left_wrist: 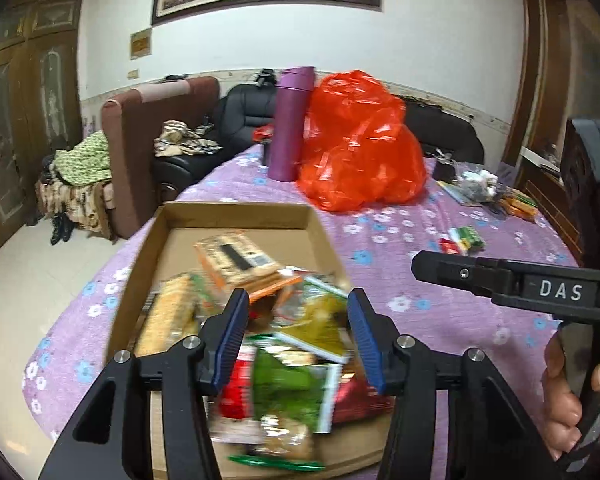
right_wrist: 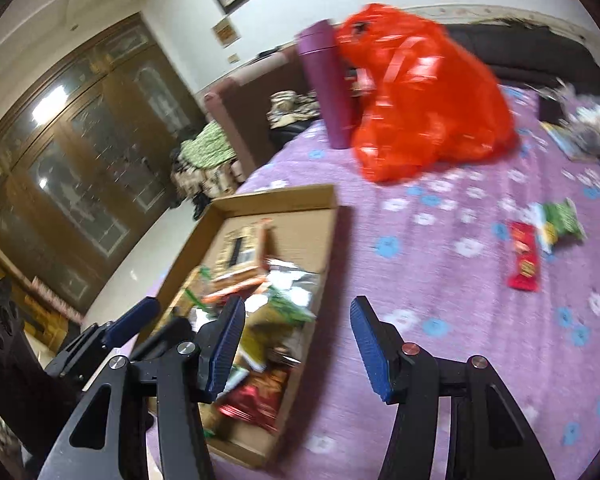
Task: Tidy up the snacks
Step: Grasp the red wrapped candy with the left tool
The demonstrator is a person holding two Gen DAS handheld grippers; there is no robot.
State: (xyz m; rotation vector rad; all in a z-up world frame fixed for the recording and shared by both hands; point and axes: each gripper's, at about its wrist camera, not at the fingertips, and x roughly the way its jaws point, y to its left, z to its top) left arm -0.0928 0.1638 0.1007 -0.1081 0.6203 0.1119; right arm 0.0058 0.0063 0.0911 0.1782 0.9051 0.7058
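A shallow cardboard box [left_wrist: 236, 216] on the purple flowered tablecloth holds a pile of snack packets [left_wrist: 292, 376]; the box also shows in the right wrist view [right_wrist: 284, 200]. My left gripper [left_wrist: 298, 340] is open and empty, hovering just above the pile. My right gripper [right_wrist: 298, 348] is open and empty, over the cloth at the box's right edge; its finger also shows in the left wrist view [left_wrist: 452, 272]. A red snack packet [right_wrist: 523, 256] and a green one [right_wrist: 560, 222] lie loose on the cloth to the right.
A red plastic bag [left_wrist: 360, 140] and a purple flask [left_wrist: 290, 124] stand behind the box. More packets and clutter [left_wrist: 484, 192] lie at the far right of the table. Sofas [left_wrist: 160, 136] and a wooden cabinet [right_wrist: 80, 140] are beyond the table's left edge.
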